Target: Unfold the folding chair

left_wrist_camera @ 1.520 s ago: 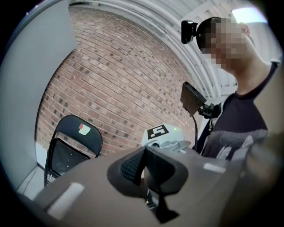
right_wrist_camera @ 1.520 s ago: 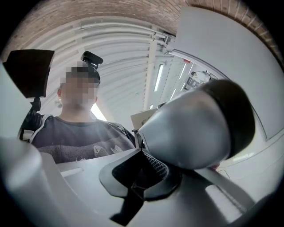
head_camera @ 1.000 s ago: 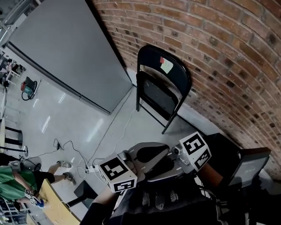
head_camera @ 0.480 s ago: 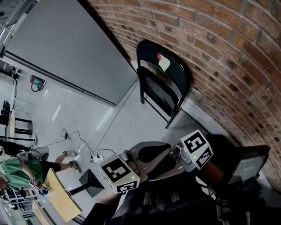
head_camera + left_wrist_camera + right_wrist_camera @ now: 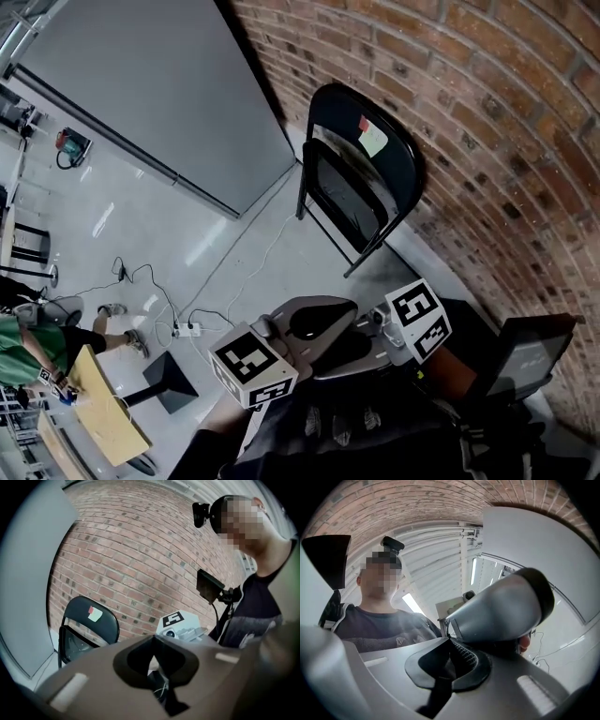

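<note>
The black folding chair (image 5: 361,183) is leaning folded flat against the brick wall (image 5: 487,112), with a pale sticker (image 5: 372,140) showing on its backrest. The left gripper (image 5: 157,670) and right gripper (image 5: 446,665) are hovering well apart from it, both with jaws pressed together and gripping nothing.

A ceiling light (image 5: 412,604) is glaring and the floor (image 5: 94,220) is reflecting it in streaks. Fisheye is bending the wall (image 5: 487,112); close foregrounds are blurring softly.
</note>
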Demonstrator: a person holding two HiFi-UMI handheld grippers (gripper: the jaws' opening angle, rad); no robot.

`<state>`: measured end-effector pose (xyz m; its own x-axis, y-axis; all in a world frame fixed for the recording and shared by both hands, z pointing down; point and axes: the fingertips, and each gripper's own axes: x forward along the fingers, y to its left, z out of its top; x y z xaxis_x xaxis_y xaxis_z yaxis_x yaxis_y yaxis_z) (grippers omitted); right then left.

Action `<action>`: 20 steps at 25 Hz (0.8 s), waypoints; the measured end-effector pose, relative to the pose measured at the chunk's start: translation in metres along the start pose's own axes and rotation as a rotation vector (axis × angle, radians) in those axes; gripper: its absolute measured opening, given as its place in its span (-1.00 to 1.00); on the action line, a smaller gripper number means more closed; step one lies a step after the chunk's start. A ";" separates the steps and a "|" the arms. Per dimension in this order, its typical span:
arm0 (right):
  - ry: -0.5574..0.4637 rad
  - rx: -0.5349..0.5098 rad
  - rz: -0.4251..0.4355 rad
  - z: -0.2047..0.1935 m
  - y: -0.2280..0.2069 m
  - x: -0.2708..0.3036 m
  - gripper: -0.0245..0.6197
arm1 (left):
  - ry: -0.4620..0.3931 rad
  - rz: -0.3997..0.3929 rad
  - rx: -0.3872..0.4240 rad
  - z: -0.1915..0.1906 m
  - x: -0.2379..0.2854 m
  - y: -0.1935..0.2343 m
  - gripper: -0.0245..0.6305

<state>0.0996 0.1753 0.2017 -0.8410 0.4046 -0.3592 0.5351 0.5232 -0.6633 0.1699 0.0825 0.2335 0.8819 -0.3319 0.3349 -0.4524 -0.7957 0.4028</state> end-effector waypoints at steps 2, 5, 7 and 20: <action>0.013 0.004 -0.046 0.004 -0.010 0.011 -0.91 | -0.024 -0.007 -0.001 0.002 -0.012 0.009 -0.92; 0.040 0.016 -0.101 0.009 -0.024 0.029 -0.91 | -0.060 -0.029 0.009 0.005 -0.031 0.019 -0.92; 0.058 0.021 -0.131 0.012 -0.034 0.044 -0.91 | -0.083 -0.051 0.006 0.005 -0.047 0.026 -0.92; 0.063 0.092 -0.323 0.024 -0.086 0.081 -0.91 | -0.205 -0.032 -0.047 0.005 -0.100 0.079 -0.92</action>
<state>-0.0164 0.1456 0.2136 -0.9577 0.2759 -0.0817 0.2300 0.5632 -0.7937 0.0465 0.0504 0.2279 0.9023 -0.4068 0.1428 -0.4252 -0.7847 0.4511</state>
